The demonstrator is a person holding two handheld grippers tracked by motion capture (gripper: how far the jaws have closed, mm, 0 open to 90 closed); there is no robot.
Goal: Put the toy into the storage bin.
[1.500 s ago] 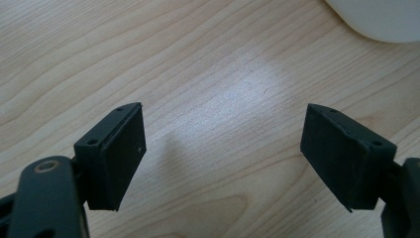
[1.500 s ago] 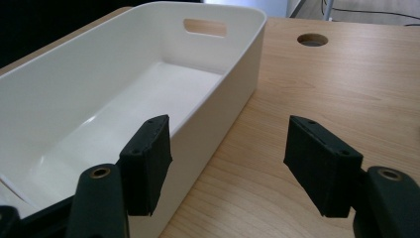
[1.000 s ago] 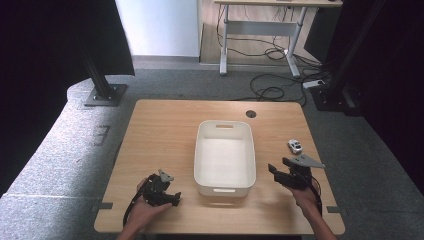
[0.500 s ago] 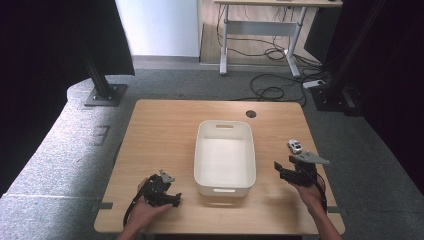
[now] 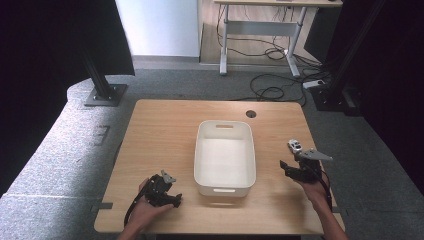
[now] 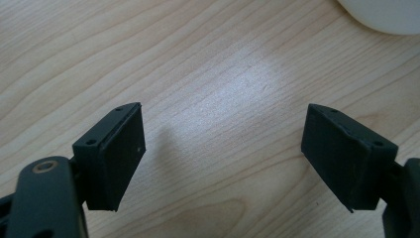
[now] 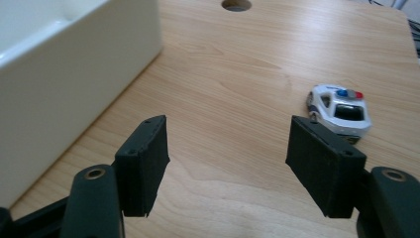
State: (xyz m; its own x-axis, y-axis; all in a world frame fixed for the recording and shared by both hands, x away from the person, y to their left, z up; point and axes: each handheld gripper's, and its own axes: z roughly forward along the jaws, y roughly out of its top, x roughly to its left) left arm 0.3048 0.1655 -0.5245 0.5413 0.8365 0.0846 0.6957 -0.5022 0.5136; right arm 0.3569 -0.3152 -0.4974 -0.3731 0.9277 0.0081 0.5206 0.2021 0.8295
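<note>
White toy car (image 7: pixel 341 110), red-blue lights; white tub (image 5: pixel 224 156).

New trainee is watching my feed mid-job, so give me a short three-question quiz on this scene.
1. True or false: the toy police car already lies inside the white bin.
2. Which gripper is nearer the car? A) left gripper B) right gripper
3. Fill in: both grippers' jaws are ____.

Key:
1. False. The car sits on the wooden table, apart from the bin, off to the right jaw's side in the right gripper view.
2. B.
3. Open, with nothing between them.
</note>
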